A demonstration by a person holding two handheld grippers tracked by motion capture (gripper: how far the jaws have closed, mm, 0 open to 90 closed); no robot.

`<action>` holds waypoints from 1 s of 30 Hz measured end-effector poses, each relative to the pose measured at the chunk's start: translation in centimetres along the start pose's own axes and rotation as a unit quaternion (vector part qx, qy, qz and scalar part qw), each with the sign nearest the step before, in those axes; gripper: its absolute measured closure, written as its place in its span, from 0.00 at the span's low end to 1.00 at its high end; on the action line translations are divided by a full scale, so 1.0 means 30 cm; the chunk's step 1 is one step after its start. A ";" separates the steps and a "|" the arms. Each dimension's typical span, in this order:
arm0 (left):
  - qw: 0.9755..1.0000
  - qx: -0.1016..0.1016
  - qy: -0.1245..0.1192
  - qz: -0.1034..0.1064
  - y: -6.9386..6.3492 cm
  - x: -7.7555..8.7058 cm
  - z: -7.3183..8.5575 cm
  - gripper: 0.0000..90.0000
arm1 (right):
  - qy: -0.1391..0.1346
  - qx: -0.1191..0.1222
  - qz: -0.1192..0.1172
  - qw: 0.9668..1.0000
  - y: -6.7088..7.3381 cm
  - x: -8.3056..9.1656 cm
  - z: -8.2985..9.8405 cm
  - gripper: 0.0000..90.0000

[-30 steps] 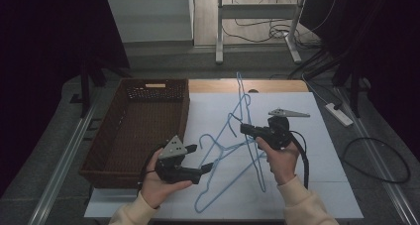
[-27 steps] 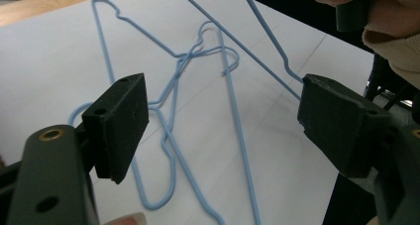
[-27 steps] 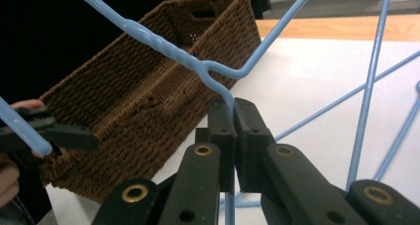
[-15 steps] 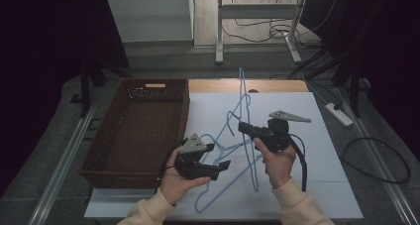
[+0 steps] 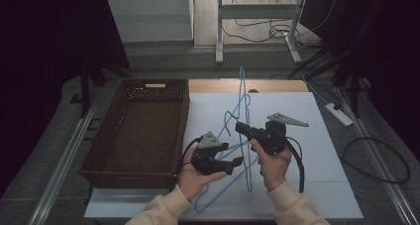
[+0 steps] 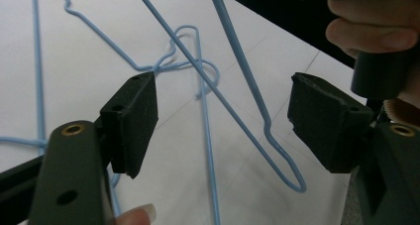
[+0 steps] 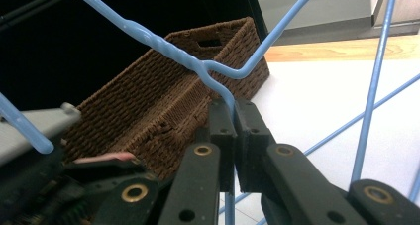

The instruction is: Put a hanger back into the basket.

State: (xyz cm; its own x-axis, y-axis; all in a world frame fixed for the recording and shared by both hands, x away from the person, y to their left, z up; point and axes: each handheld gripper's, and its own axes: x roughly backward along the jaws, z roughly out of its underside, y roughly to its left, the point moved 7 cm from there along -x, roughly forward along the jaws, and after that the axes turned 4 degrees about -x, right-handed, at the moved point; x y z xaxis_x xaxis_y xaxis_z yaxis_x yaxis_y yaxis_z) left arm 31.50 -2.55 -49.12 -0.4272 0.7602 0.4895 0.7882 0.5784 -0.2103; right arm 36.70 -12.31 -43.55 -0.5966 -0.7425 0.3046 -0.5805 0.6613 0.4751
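A: Right gripper (image 7: 233, 136): fingers (image 7: 220, 131) pressed together on the thin light-blue wire coat hanger (image 7: 198, 66), wire clamped between the pads just below the twisted neck. Seen from the high view, right gripper (image 5: 246, 131) raised over the white sheet, held in the right hand (image 5: 270, 160), grey three-cornered plate on top.

B: And the left?

A: Left gripper (image 6: 223, 121): fingers (image 6: 131, 121) spread wide, nothing between the pads touching them. Two sloping wires of the light-blue wire coat hanger (image 6: 247, 111) passing through the gap, apart from either pad, rounded corner low near the right-hand pad. More blue wire lying flat on the sheet behind, hooks tangled together; cannot tell how many hangers.

B: Position from above?

A: Left gripper (image 5: 236, 161) low over the front of the bench, held in the left hand (image 5: 195, 178), pointing toward the right hand. Light-blue wire coat hanger (image 5: 241, 93) lifted and tilted, its top end reaching up past the far edge of the sheet, lower loops trailing down toward the bench front.

B: Further out?

A: White sheet (image 5: 307, 150) covering most of the wooden bench (image 5: 277, 86). Rectangular brown woven wicker basket (image 5: 138, 131) just beside the sheet's left edge, touching it. Same brown basket (image 7: 163, 106) beyond the right gripper's fingers. Dark floor and cables beyond the bench.
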 end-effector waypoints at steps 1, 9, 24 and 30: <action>1.000 0.000 -0.001 0.001 -0.001 -0.007 -0.001 0.33 | -0.002 -0.002 -0.001 1.000 0.001 0.000 0.000 0.98; 1.000 0.005 -0.011 0.015 -0.007 -0.037 -0.016 0.55 | -0.019 -0.012 -0.006 1.000 0.014 0.002 0.001 0.98; 0.997 0.037 -0.003 0.064 0.008 -0.017 -0.018 0.93 | -0.038 -0.014 -0.013 0.999 0.028 0.014 -0.006 0.97; 0.997 0.053 -0.004 0.062 0.034 -0.011 -0.008 0.97 | -0.038 -0.011 -0.012 0.999 0.024 0.019 -0.009 0.97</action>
State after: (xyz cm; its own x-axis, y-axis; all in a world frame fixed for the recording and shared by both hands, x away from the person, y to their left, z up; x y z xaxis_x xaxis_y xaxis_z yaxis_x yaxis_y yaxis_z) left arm 32.53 -2.27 -49.29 -0.3322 0.8301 0.4478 0.7841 0.5069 -0.3580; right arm 36.08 -12.30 -42.80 -0.6237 -0.7469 0.2306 -0.5833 0.6411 0.4987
